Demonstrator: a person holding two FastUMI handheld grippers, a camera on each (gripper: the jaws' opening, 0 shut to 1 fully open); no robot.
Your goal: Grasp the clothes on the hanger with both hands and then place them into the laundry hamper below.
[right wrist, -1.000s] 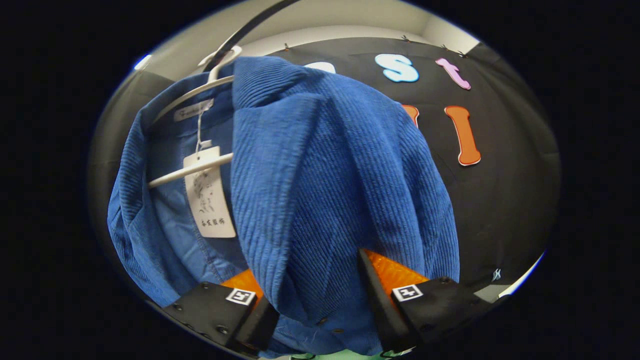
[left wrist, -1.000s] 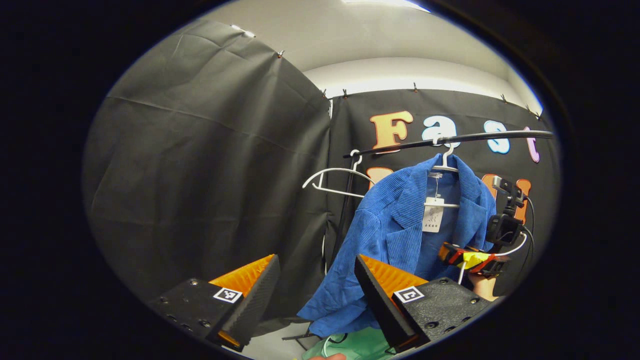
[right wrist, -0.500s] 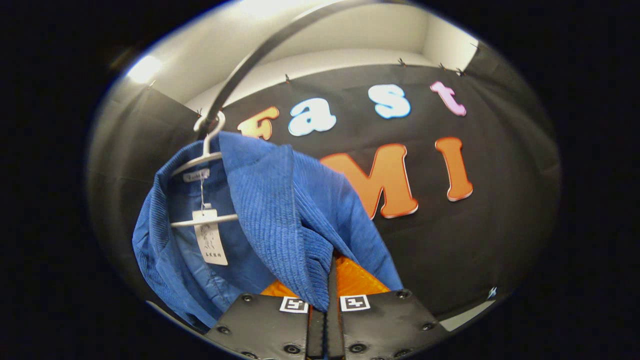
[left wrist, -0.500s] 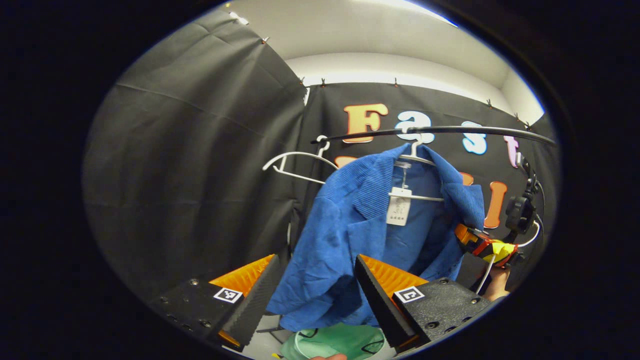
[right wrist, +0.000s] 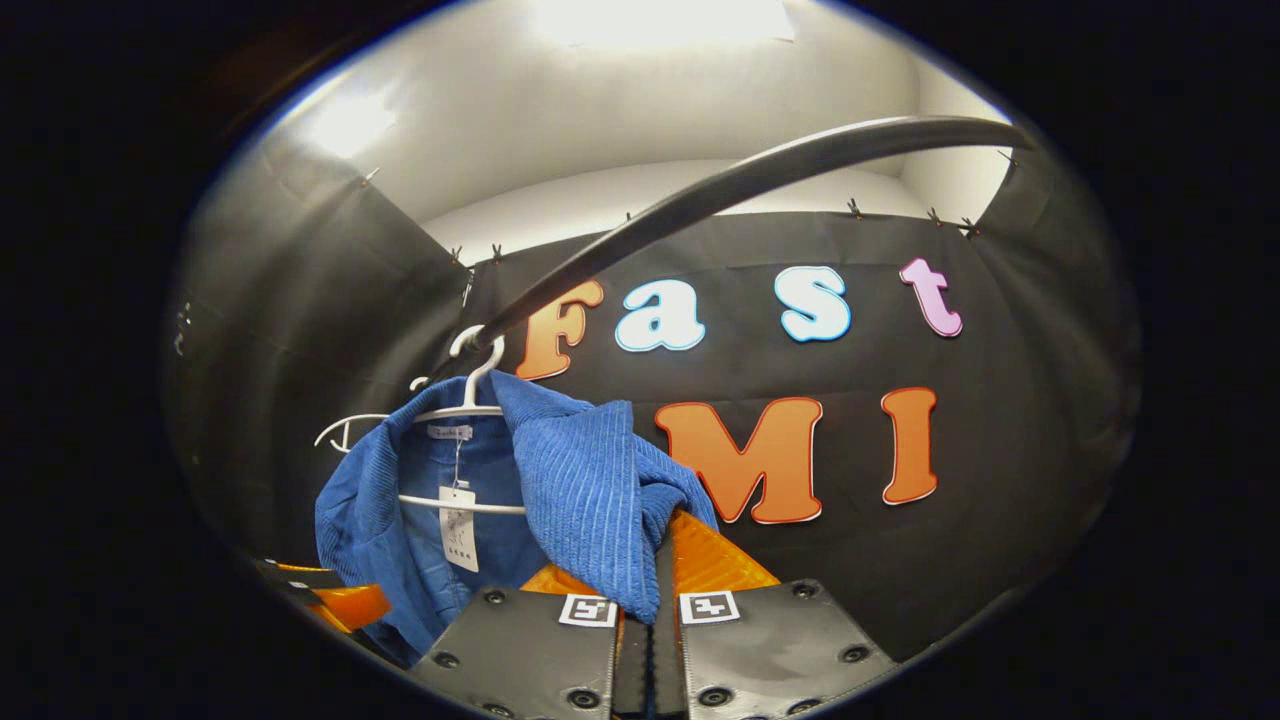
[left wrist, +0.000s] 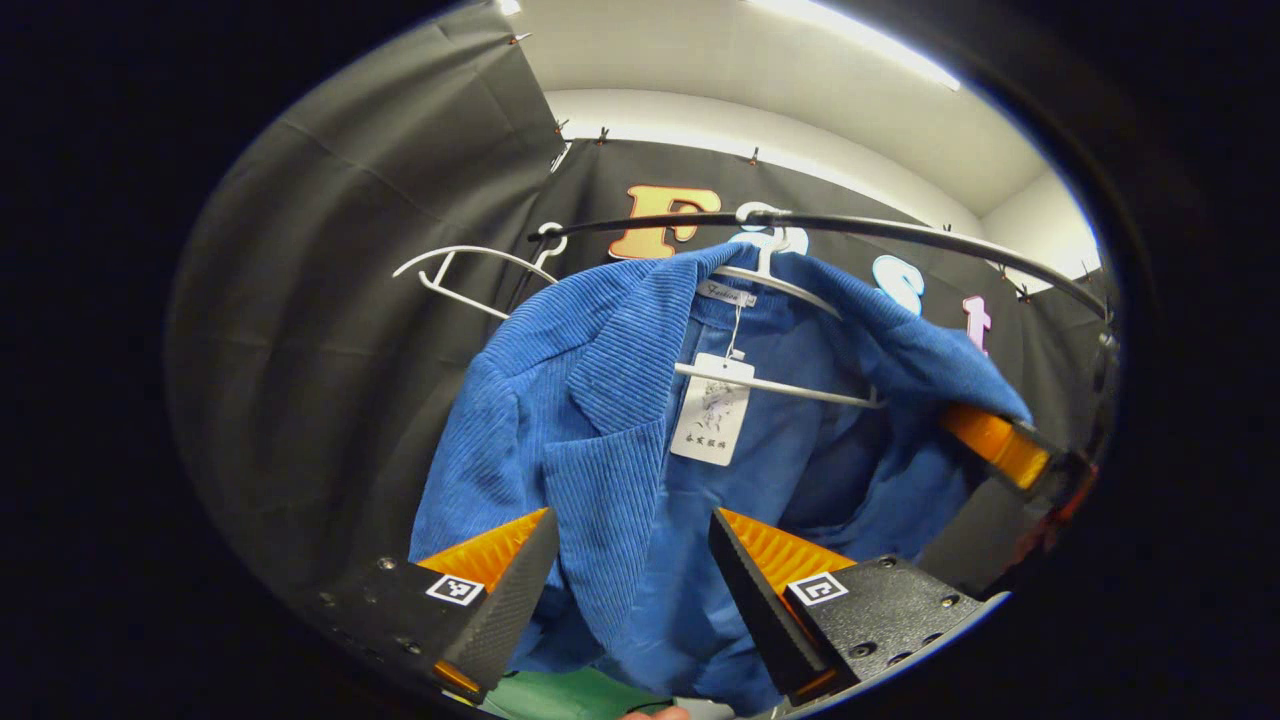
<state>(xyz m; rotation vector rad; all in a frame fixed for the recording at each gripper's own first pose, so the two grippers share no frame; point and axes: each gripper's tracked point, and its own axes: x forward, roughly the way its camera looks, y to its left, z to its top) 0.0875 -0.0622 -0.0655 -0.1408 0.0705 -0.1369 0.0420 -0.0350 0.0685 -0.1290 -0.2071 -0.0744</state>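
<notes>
Now: right gripper clamped on blue jacket front, pulled off hanger — left gripper, newly arrived, spread around opposite lapel — second grasp pending.

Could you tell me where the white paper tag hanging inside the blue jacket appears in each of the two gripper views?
Left gripper view: the tag hangs just right of centre, under the hanger's crossbar, above the open left gripper.
Right gripper view: the tag sits low on the left, inside the blue jacket.
Shared landmark: the white hanger on the black rail.
</notes>
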